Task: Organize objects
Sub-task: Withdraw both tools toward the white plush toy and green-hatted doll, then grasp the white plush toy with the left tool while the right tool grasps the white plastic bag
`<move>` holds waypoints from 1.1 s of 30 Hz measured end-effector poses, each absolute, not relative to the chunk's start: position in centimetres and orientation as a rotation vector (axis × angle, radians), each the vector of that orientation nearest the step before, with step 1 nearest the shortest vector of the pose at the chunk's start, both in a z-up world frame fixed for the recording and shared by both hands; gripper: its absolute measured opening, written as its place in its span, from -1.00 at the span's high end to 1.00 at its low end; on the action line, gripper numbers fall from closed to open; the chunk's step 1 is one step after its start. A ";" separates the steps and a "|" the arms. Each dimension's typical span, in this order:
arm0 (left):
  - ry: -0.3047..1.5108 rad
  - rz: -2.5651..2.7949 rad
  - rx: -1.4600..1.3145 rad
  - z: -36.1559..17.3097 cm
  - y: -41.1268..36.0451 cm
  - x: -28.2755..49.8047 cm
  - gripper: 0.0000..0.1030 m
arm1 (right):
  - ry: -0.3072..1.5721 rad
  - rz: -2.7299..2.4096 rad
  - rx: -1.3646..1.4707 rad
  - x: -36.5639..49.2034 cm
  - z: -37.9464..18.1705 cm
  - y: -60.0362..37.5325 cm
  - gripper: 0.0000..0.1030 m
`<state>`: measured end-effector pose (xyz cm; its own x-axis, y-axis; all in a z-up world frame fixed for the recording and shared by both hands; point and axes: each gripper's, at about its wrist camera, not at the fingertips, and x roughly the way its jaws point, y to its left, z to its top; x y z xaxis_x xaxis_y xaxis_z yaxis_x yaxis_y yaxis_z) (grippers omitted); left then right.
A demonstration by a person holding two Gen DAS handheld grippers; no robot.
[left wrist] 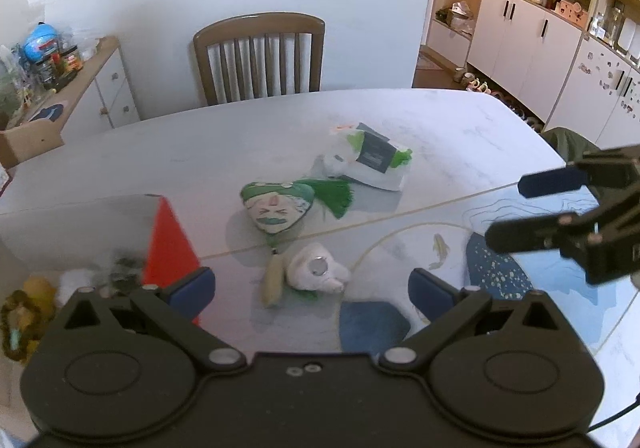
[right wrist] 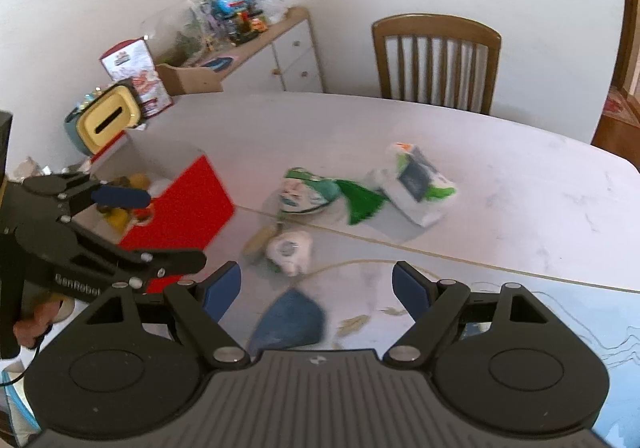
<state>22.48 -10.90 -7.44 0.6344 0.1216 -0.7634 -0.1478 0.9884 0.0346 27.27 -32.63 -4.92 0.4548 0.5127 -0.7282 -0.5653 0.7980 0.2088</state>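
White plush toy [left wrist: 316,274] sits mid-bench, near the front edge, touching a beige pendant [left wrist: 272,280] on its left. Just behind: green face-print pouch [left wrist: 276,209] with tassel, then a white packet [left wrist: 366,161] further toward the far edge. Red box [left wrist: 170,244] stands at the left edge of the bench [left wrist: 460,127] — plush items inside. Left tool [left wrist: 311,288] is spread wide, nothing between its fingers. Right tool [right wrist: 316,288] likewise gaping, empty — toy just ahead of both.
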 end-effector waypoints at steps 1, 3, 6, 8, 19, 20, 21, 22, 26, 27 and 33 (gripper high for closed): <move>0.871 0.154 -0.031 -7.9 -11.2 22.9 -0.99 | 0.877 0.662 -0.068 27.8 -5.2 -33.0 -0.61; 0.880 0.150 -0.037 -8.8 -11.4 23.7 -0.99 | 0.883 0.656 -0.069 28.8 -5.6 -33.5 -0.61; 0.891 0.141 -0.049 -10.0 -11.7 24.7 -0.99 | 0.894 0.646 -0.072 30.4 -6.5 -34.1 -0.61; 0.896 0.135 -0.056 -10.8 -11.8 25.5 -0.99 | 0.902 0.639 -0.069 31.4 -7.2 -34.5 -0.61; 0.932 0.150 -0.064 -14.5 -11.2 29.0 -0.82 | 0.961 0.629 -0.079 37.1 -11.3 -35.2 -0.61; 0.934 0.153 -0.061 -14.7 -11.1 29.2 -0.81 | 0.965 0.631 -0.078 37.6 -11.6 -35.2 -0.61; 0.937 0.153 -0.060 -15.0 -11.0 29.4 -0.78 | 0.968 0.632 -0.077 38.2 -12.0 -35.2 -0.61; 0.940 0.154 -0.057 -15.2 -10.9 29.6 -0.73 | 0.969 0.632 -0.075 38.7 -12.3 -35.2 -0.61; 0.948 0.154 -0.036 -15.9 -10.8 30.1 -0.69 | 0.972 0.626 -0.071 40.5 -13.5 -34.8 -0.61; 0.948 0.153 -0.030 -16.0 -10.9 30.2 -0.68 | 0.972 0.627 -0.075 40.8 -13.8 -34.7 -0.61; 0.946 0.139 0.013 -16.4 -11.6 30.5 -0.64 | 0.966 0.636 -0.095 43.2 -15.1 -33.6 -0.61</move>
<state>30.47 -11.58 -16.38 0.5770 0.1247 -0.8072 -0.1131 0.9910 0.0722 43.16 -33.59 -15.13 0.4028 0.4613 -0.7906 -0.5433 0.8156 0.1991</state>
